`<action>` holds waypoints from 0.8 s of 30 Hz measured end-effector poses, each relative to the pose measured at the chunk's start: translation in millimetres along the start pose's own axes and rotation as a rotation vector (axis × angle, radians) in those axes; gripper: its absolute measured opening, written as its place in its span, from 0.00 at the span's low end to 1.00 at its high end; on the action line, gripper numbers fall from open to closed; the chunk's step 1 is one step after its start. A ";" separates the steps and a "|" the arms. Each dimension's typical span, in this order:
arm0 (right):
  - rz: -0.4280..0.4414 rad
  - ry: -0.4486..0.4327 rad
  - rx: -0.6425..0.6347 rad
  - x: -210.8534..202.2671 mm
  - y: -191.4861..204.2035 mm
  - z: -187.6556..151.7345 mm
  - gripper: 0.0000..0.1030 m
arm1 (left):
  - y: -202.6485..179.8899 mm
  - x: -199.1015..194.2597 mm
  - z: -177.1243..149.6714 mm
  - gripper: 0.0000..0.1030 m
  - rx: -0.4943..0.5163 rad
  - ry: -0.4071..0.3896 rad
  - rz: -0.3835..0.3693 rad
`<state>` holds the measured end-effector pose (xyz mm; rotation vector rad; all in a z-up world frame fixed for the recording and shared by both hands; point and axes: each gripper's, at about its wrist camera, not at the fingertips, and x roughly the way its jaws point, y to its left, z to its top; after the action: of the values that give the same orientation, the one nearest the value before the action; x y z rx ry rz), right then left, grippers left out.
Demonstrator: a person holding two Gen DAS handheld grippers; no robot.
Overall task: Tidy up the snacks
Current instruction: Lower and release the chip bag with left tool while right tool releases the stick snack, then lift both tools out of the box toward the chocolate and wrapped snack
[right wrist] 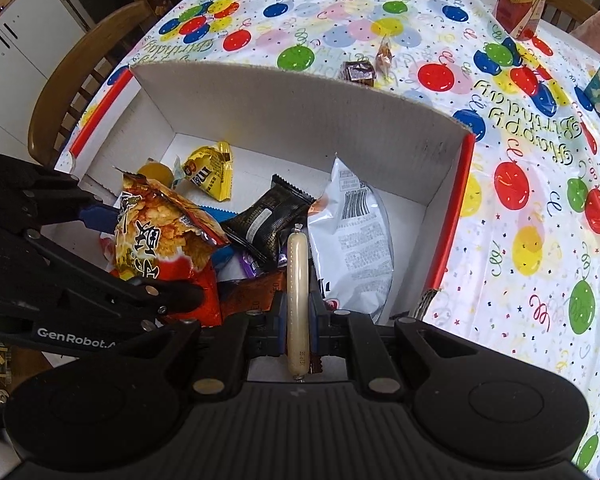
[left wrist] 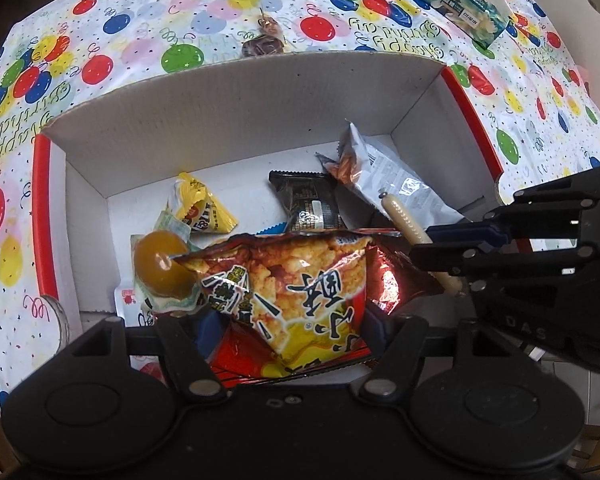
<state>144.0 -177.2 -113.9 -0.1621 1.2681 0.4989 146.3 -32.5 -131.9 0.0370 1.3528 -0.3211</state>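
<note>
Left gripper [left wrist: 292, 320] jaws clenched on red-yellow chip bag [left wrist: 288, 288]; right gripper [right wrist: 298, 312] jaws grasping sausage stick [right wrist: 298, 280]. Both over cardboard box [left wrist: 228, 92], silver bag [right wrist: 356, 240] at 1 o'clock.

balloon tablecloth [right wrist: 500, 208], wooden chair [right wrist: 72, 64], white cabinet [right wrist: 20, 36]

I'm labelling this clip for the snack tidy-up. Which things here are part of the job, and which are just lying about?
Job: left tool holding the chip bag; right tool holding the sausage stick; cardboard box; two wrapped sweets outside it.
Lying about: wooden chair, balloon tablecloth.
</note>
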 end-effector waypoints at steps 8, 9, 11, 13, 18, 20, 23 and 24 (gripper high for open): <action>0.007 -0.023 -0.011 -17.2 2.8 0.1 0.11 | -1.6 -12.9 -4.7 0.79 0.016 -0.038 -0.007; 0.007 -0.026 -0.011 -19.5 2.8 0.3 0.11 | -1.7 -15.3 -5.5 0.79 0.016 -0.045 -0.009; 0.007 -0.036 -0.015 -25.0 2.6 0.6 0.11 | -2.1 -20.9 -7.0 0.81 0.021 -0.057 -0.014; 0.010 -0.050 -0.010 -31.4 1.3 0.7 0.12 | -3.1 -26.6 -7.8 0.82 0.027 -0.075 -0.016; 0.026 -0.094 0.005 -50.9 -1.7 3.3 0.13 | -4.3 -46.0 -10.0 0.85 0.041 -0.139 -0.017; 0.029 -0.116 0.008 -60.0 -2.7 4.2 0.14 | -3.8 -54.8 -10.3 0.87 0.046 -0.173 -0.023; 0.029 -0.151 0.013 -73.4 -5.6 6.8 0.27 | -3.1 -67.4 -9.5 0.87 0.049 -0.225 -0.017; 0.028 -0.164 0.015 -77.7 -6.4 7.7 0.33 | -2.8 -71.6 -8.2 0.87 0.049 -0.240 -0.015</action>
<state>137.4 -200.8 -39.5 -0.0891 1.1148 0.5163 124.9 -18.7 -64.4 0.0284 1.1077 -0.3595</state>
